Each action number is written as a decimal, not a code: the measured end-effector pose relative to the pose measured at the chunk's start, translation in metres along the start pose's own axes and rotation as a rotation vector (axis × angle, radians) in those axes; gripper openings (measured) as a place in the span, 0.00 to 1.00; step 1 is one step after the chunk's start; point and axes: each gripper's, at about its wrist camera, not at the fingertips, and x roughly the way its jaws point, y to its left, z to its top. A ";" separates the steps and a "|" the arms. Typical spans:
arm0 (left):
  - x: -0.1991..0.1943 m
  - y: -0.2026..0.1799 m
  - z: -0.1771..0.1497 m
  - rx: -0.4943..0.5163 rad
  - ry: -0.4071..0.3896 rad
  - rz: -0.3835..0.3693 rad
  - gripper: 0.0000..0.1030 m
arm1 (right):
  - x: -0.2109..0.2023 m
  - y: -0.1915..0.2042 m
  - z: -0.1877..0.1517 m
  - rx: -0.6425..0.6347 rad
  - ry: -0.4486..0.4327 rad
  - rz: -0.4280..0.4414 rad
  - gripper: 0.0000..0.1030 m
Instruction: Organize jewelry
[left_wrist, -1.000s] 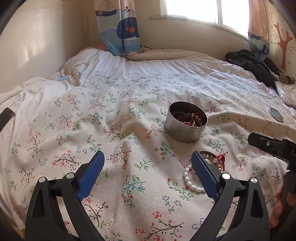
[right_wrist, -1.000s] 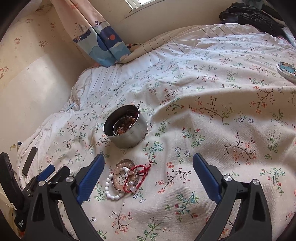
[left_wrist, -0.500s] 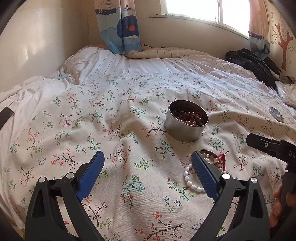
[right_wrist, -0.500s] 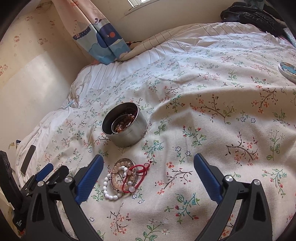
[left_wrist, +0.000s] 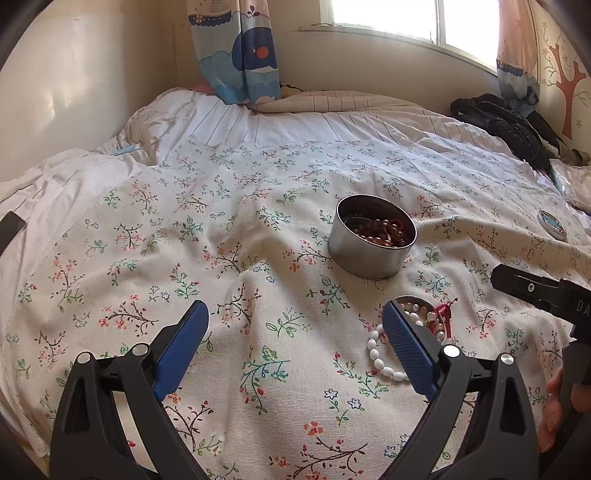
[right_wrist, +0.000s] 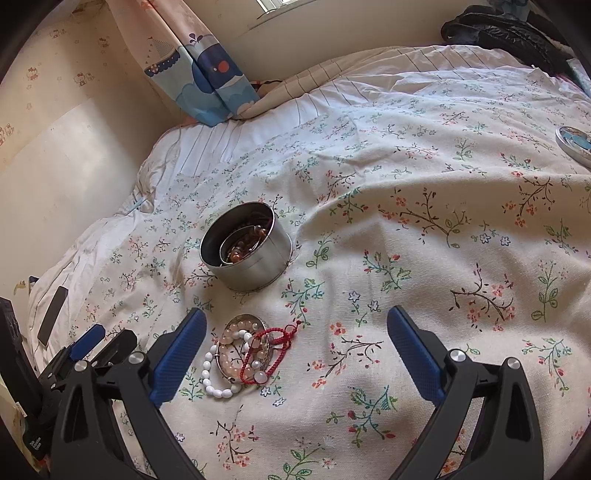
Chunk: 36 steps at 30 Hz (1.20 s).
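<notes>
Right wrist view shows the bed (right_wrist: 424, 177) under a floral cover, and on it a round tin (right_wrist: 247, 251) standing upright with brown beads (right_wrist: 240, 251) and what looks like a bangle already inside. Just in front of the tin, apart from it, a small heap of jewelry waits: a white bracelet (right_wrist: 218, 384), a red cord (right_wrist: 273, 341) and pale pink beads lying on a small round metal dish (right_wrist: 243, 347); whether that dish is a lid or a tray I cannot tell. The right gripper (right_wrist: 295, 354) hovers above the cover with jaws spread wide and nothing between them; the heap sits just beside its left finger. In the left wrist view the left gripper (left_wrist: 295, 345) is likewise wide open and empty, with the white bracelet (left_wrist: 384, 363) partly behind its right finger and the tin (left_wrist: 373, 240) further ahead. A flat round lid (right_wrist: 576, 144) with a blue picture lies well apart, at the right edge of the bed. Judging by this, the task is partly done: some pieces are in the tin, while the heap is left to move, and the lid probably goes on last. The tangled strands could snag and come up together.
</notes>
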 end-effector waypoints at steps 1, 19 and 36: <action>0.000 0.000 0.000 0.000 0.001 0.000 0.89 | 0.001 0.000 0.000 -0.003 0.001 -0.001 0.92; 0.015 0.021 -0.002 -0.103 0.057 -0.026 0.89 | 0.010 0.001 -0.003 -0.034 0.034 -0.104 0.92; 0.020 -0.004 -0.003 0.012 0.083 -0.016 0.89 | 0.063 0.032 -0.015 -0.317 0.179 -0.359 0.93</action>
